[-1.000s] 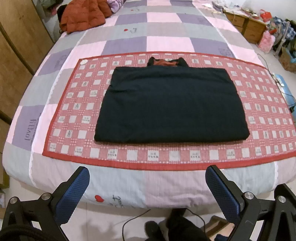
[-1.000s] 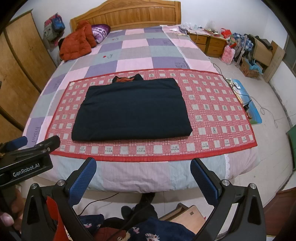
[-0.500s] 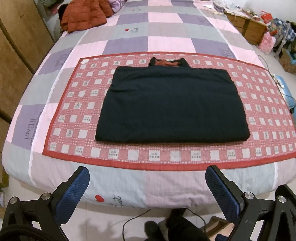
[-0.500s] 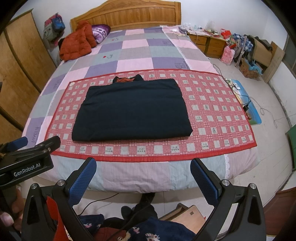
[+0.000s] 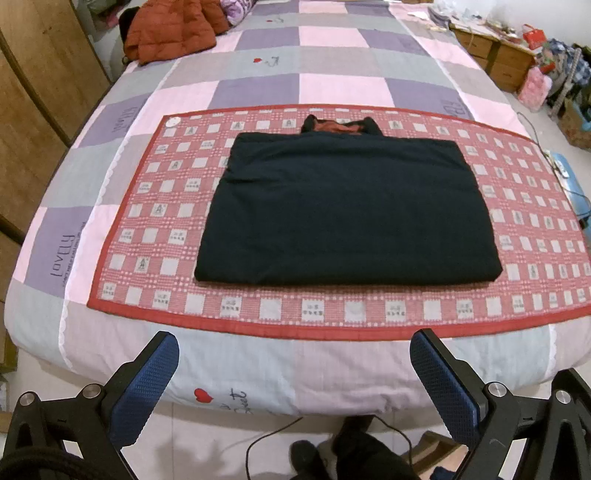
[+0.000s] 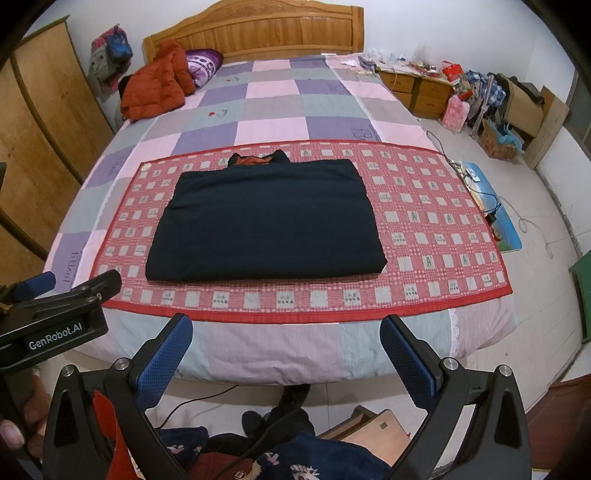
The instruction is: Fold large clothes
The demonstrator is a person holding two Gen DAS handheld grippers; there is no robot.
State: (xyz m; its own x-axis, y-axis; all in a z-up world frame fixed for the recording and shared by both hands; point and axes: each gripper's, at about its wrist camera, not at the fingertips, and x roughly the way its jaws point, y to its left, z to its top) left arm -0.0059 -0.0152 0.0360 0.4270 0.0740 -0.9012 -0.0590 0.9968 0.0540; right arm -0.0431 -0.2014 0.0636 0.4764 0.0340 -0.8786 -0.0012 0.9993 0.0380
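**Already folded, both tongs hanging clear**

From my seat, the left gripper sits at the bottom of its own view with its blue-padded fingers spread wide and nothing between them. Just beyond the tips I see the near edge of the bed. My right gripper is the same: jaws wide apart, empty, low in the frame, short of the mattress edge.

At the centre of both views lies the dark garment, folded into a flat, roughly rectangular block. Its collar, with a rust-coloured lining, pokes out at the far edge. It rests on a red checked mat spread across the patchwork bedspread, with mat showing on all sides of it.

In the right wrist view, the left tool's black body crosses the lower left of the frame, and a hand grips its handle. An orange padded jacket is heaped at the upper left near the wooden headboard. Wooden drawers and piled clutter fill the upper right.
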